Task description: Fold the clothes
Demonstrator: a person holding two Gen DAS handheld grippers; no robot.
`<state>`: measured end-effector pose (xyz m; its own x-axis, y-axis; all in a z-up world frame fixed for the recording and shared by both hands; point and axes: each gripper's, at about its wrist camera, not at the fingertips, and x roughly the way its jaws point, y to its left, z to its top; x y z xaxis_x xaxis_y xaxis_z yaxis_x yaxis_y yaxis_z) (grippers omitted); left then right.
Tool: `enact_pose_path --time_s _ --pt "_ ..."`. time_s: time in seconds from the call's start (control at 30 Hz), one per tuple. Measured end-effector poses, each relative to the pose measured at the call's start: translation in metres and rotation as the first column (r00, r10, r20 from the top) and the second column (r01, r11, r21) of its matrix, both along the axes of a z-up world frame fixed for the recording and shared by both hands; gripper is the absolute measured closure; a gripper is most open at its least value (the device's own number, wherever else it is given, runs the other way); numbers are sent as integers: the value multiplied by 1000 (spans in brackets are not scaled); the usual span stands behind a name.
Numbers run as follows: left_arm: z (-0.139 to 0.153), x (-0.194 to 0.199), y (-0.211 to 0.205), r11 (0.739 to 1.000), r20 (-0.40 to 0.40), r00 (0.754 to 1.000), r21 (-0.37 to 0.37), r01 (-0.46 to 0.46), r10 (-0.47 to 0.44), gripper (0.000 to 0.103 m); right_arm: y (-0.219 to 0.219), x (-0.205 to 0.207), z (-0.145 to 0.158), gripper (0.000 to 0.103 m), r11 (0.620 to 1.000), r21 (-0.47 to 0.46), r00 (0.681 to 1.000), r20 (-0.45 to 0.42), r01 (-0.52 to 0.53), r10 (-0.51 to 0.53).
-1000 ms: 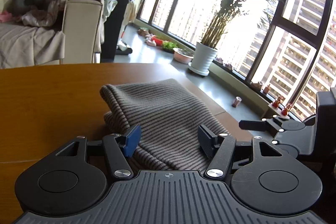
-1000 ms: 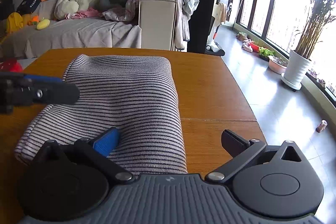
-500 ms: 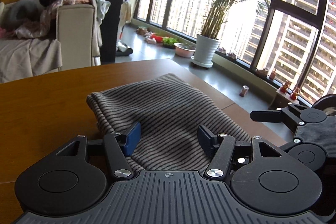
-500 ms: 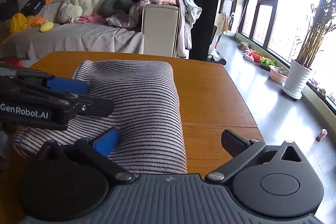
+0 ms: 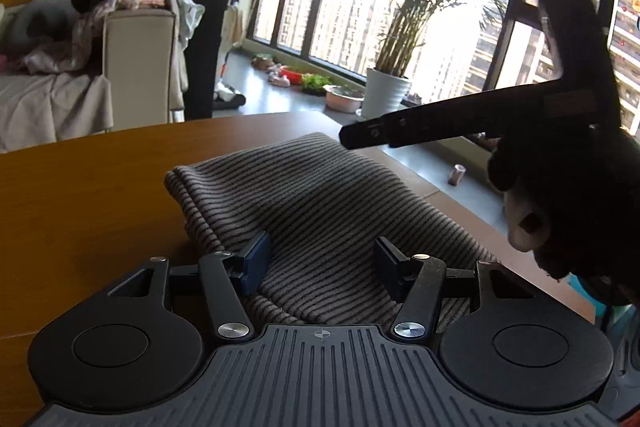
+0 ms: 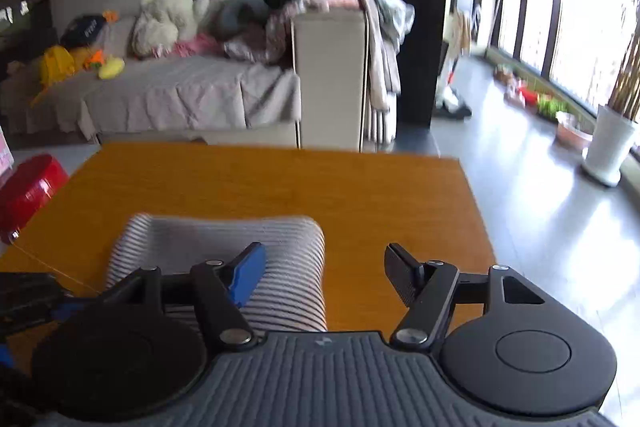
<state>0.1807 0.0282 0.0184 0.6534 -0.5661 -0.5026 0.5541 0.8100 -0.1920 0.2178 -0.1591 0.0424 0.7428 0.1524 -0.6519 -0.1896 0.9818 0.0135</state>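
Observation:
A folded grey garment with thin dark stripes (image 5: pixel 316 203) lies on the wooden table (image 5: pixel 80 195). My left gripper (image 5: pixel 320 267) is open, its blue pads low over the garment's near part, holding nothing. In the right wrist view the same garment (image 6: pixel 288 247) lies below and ahead of my right gripper (image 6: pixel 324 275), which is open, raised above the table and empty. The right gripper's body and the gloved hand holding it (image 5: pixel 560 155) show high at the right of the left wrist view.
A sofa with soft toys and a heap of clothes (image 6: pixel 200 67) stands beyond the table. A red tub (image 6: pixel 28 191) is at the left of the table. A potted plant (image 5: pixel 388 91) and bowls stand by the tall windows at the right.
My right gripper has lifted up and back from the garment, so the garment now looks small and low in its view. My left gripper has stayed over the garment, open.

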Motion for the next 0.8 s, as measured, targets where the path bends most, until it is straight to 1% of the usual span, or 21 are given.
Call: enact_pose_path --time_s 0.03,0.07,0.1,0.23,0.37,0.4,0.47,0.5,0.57,0.6,0.63,0.67,0.7,0.73,0.77,0.8 --pt "-1 -1 0 1000 2 1000 2 6 -6 41 0 7 -16 33 1000 -25 1000 -30 6 -7" --pt "-1 -1 0 1000 -2 1000 -4 9 -9 41 0 7 -25 27 999 -38 1000 -26 14 -15" --pt "-2 -1 0 1000 -4 1000 -6 9 -10 41 0 4 -25 27 999 -33 1000 -9 22 -22" --pt "-3 0 1 1000 1 1000 -5 14 -14 39 -5 -22 -3 27 1000 8 998 55 -3 2" --pt "-4 1 3 1000 0 1000 -17 12 -12 39 -11 -73 10 27 990 103 992 96 -94 85" --pt "-4 1 3 1000 0 1000 -19 12 -12 39 -12 -84 6 27 986 125 991 87 -115 105" --pt "-5 1 3 1000 1 1000 -23 13 -13 38 -14 -108 -3 22 974 168 987 67 -155 145" --pt "-5 1 3 1000 1 1000 -25 13 -13 36 -12 -114 -13 16 972 169 986 33 -164 161" --pt "-3 1 4 999 -2 1000 -34 7 -7 36 -6 -123 -37 14 984 108 990 -13 -141 143" --pt "0 1 6 999 -11 1000 -46 -6 6 36 -8 -126 -43 14 984 128 992 -3 -125 126" --pt "4 1 9 998 -20 1000 -57 -25 24 39 -10 -126 -44 14 982 156 993 -15 -109 113" --pt "9 -1 13 996 -32 998 -68 -61 59 40 -11 -124 -42 14 981 164 994 -23 -104 109" --pt "15 -3 17 992 -41 995 -79 -99 96 39 -10 -124 -41 14 983 144 994 -14 -109 113" --pt "23 -6 23 986 -43 989 -90 -143 140 33 -6 -126 -40 14 987 109 992 1 -122 123" --pt "30 -9 28 977 -46 982 -105 -185 181 29 -2 -127 -40 14 988 84 991 12 -131 130" --pt "35 -12 34 968 -57 976 -124 -218 212 21 0 -128 -40 14 988 71 991 19 -135 134"
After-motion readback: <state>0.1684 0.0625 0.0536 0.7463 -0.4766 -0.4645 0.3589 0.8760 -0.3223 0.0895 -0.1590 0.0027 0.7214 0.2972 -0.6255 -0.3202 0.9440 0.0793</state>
